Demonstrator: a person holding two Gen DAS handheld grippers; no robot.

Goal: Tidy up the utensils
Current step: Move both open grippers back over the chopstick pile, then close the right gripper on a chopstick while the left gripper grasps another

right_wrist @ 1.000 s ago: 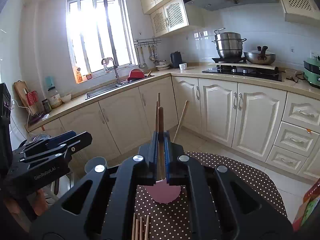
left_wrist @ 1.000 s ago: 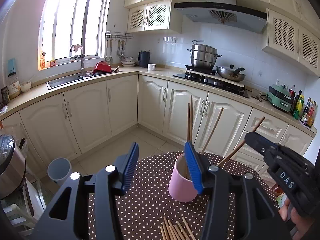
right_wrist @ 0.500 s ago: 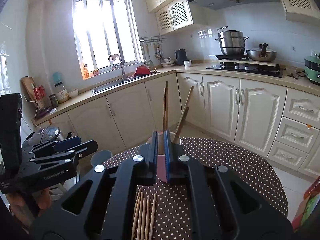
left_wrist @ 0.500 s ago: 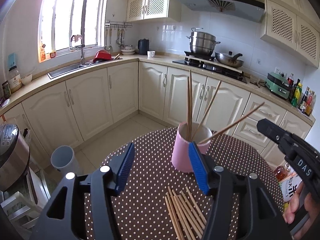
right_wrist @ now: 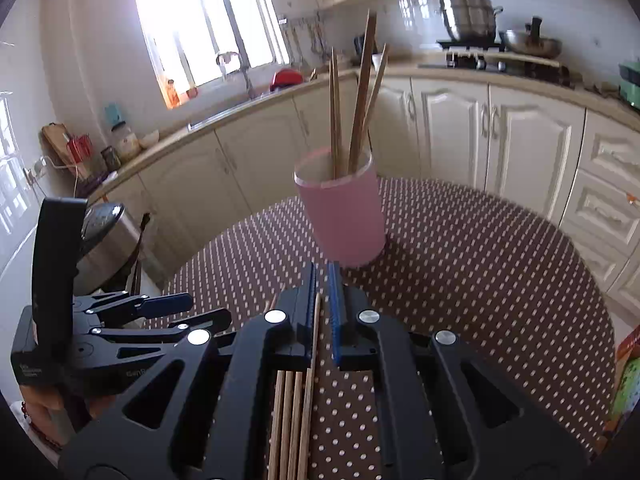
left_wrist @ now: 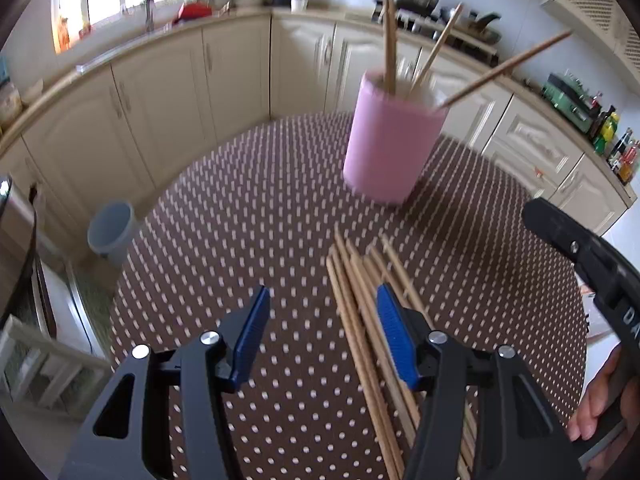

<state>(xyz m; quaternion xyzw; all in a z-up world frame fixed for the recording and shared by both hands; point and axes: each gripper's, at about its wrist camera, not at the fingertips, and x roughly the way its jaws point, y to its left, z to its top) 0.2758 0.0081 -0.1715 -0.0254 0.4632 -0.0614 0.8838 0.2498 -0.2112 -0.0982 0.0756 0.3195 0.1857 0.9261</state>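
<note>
Chopsticks [left_wrist: 360, 304], slim round sticks of pale wood, lie in a loose parallel bundle on the table [left_wrist: 248, 208], which wears a brown cloth printed with small white dots. The left gripper [left_wrist: 320, 320] hangs over them with its jaws standing apart, ribbed blue pads on black plastic arms with silver screw heads; nothing is between the pads but bare cloth and the left edge of the bundle, and the right-hand pad sits above the sticks (whether it touches them cannot be told). The right gripper [right_wrist: 322, 296] has its jaws closed to a thin slit. One chopstick of the bundle [right_wrist: 312, 360] shows through that slit, lying on the cloth beneath; the pads do not appear to pinch it.

Beyond the bundle, well apart from it, stands a pink cup [left_wrist: 392, 140], a smooth matte cylinder with a pale inside. Four more chopsticks [left_wrist: 390, 40] stand in it, two nearly upright, two leaning out over the rim toward the right. In the right wrist view the same cup [right_wrist: 340, 212] rises just past the closed jaws.

At the right edge of the left view a hand [left_wrist: 600, 400] holds the other tool's black body. On the floor left of the table sits a grey round bin [left_wrist: 110, 230]. Cream panelled cabinets [left_wrist: 168, 92] curve behind.
</note>
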